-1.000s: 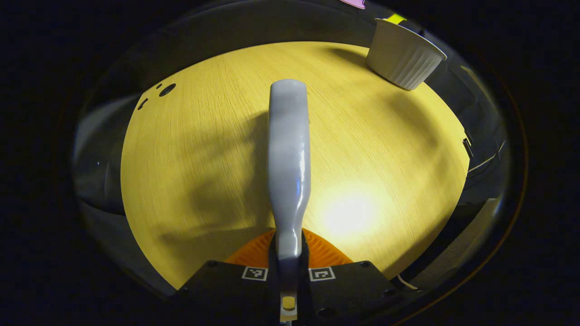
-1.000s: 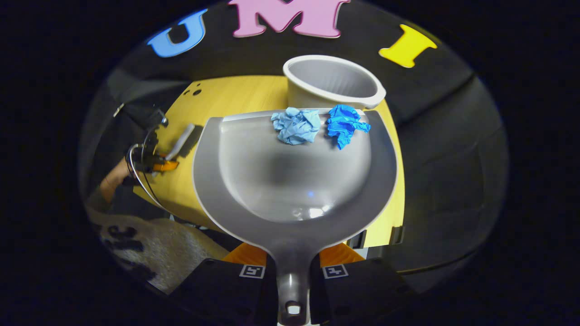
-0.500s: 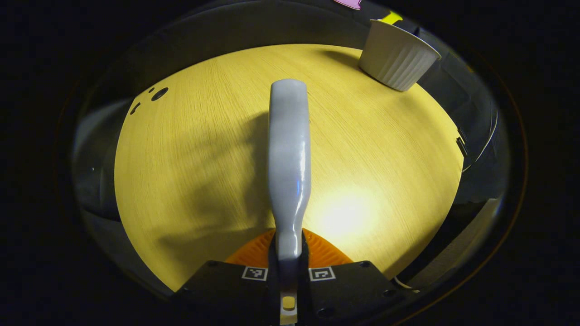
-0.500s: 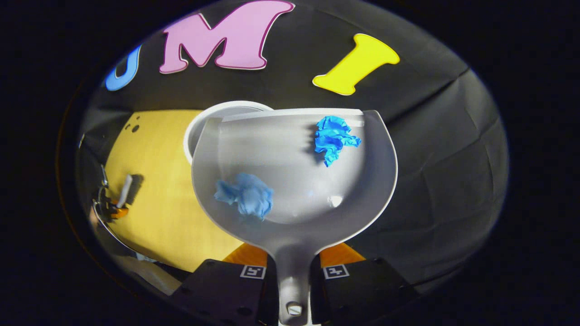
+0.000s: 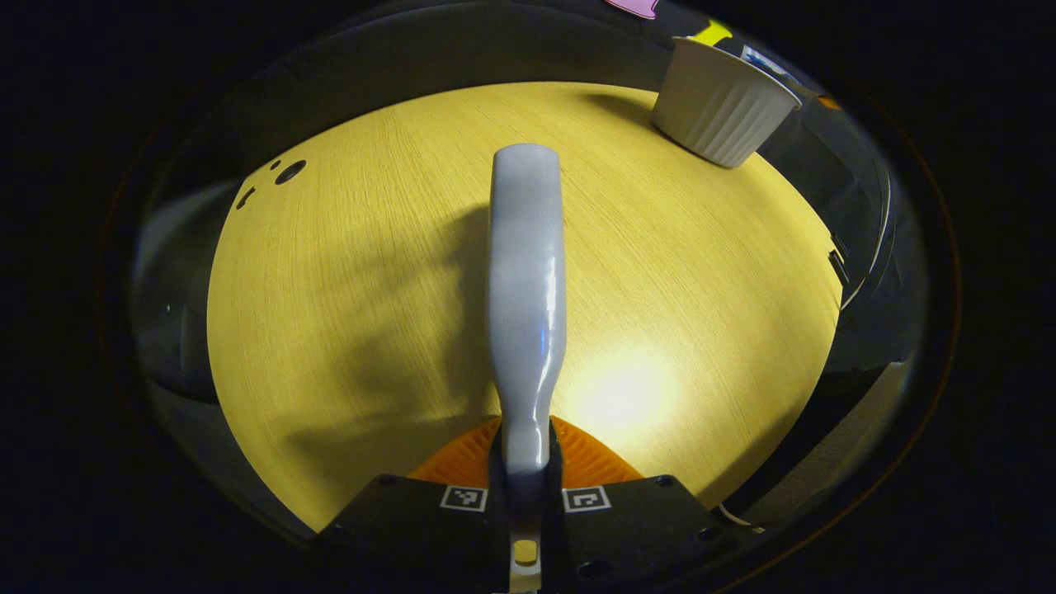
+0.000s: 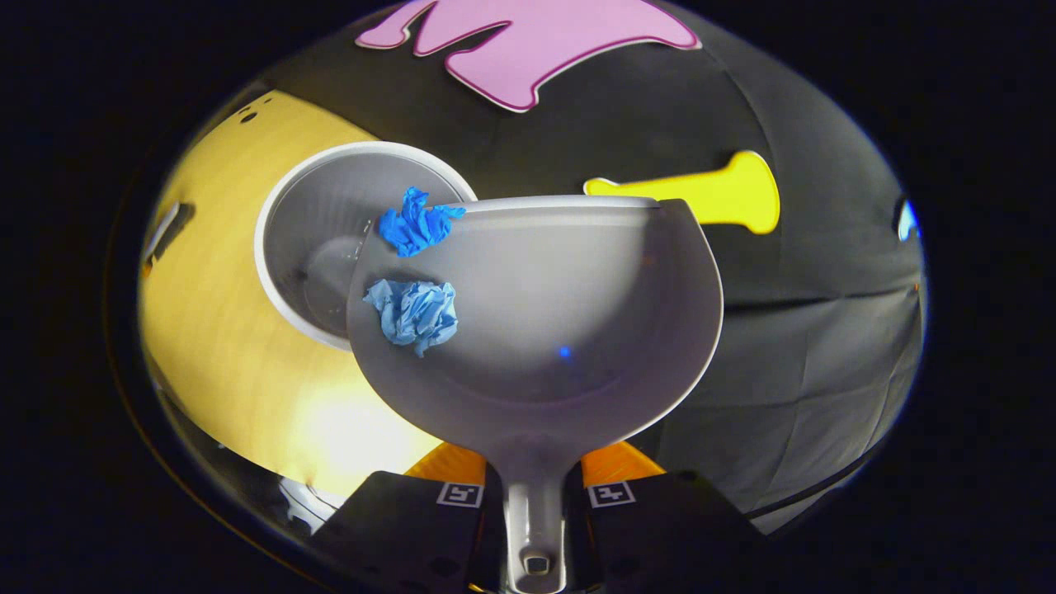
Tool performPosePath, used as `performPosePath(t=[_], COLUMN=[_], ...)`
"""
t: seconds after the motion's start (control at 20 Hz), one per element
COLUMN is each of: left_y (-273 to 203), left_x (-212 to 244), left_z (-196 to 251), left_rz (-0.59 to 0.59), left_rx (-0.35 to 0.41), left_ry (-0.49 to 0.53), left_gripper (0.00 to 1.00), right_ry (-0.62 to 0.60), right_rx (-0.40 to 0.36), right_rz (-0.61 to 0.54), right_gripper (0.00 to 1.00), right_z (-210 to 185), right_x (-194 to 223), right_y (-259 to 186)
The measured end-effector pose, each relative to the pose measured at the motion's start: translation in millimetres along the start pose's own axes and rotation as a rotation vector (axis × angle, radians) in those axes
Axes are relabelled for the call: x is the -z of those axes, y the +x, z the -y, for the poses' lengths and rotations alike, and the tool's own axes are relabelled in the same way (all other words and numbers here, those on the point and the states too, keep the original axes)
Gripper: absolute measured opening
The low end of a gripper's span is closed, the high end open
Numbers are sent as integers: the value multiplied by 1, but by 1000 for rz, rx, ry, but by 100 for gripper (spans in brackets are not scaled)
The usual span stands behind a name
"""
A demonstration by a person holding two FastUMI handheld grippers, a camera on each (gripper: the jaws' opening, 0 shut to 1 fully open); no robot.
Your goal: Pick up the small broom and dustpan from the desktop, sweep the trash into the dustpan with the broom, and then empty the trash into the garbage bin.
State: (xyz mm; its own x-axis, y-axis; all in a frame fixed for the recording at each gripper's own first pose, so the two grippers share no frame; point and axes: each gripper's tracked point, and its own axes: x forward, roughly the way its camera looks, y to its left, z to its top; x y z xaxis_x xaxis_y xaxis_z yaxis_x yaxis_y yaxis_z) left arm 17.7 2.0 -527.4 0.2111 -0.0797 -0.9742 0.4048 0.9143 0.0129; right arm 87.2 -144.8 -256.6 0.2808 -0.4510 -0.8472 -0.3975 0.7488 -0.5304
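Step in hand was judged to be the emptying: sweeping looked done, since both scraps lay in the pan and none showed on the surface (image 5: 346,272). Right claw (image 6: 535,487) was clamped on the handle of the dustpan (image 6: 561,330), which was held ahead of it and rolled toward its left, over the open bin (image 6: 305,247). Dark blue wad (image 6: 417,224) sat at the pan's front-left corner, overhanging the bin mouth; pale blue wad (image 6: 414,309) lay just behind it, against the pan's left wall. Left claw (image 5: 526,478) was closed on the broom (image 5: 526,272), handle pointing forward above the bare surface, with the bin far ahead to its right. Next move probably calls for more tilt toward the bin, keeping the corner inside the rim so neither wad drops outside.
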Motion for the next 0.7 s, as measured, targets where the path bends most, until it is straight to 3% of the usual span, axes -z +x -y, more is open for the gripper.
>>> performPosePath(t=[0.3, 0.7], left_y=[0, -1], left_x=[1, -1], left_z=[0, 0], left_rz=[-4, -8], left_rx=[-2, -2], left_ry=[1, 12], left_gripper=[19, 18], right_ry=[-197, -340], right_rx=[48, 102], right_rz=[-16, -33], right_gripper=[31, 31], right_z=[14, 27], right_x=[-4, -6], right_y=[3, 7])
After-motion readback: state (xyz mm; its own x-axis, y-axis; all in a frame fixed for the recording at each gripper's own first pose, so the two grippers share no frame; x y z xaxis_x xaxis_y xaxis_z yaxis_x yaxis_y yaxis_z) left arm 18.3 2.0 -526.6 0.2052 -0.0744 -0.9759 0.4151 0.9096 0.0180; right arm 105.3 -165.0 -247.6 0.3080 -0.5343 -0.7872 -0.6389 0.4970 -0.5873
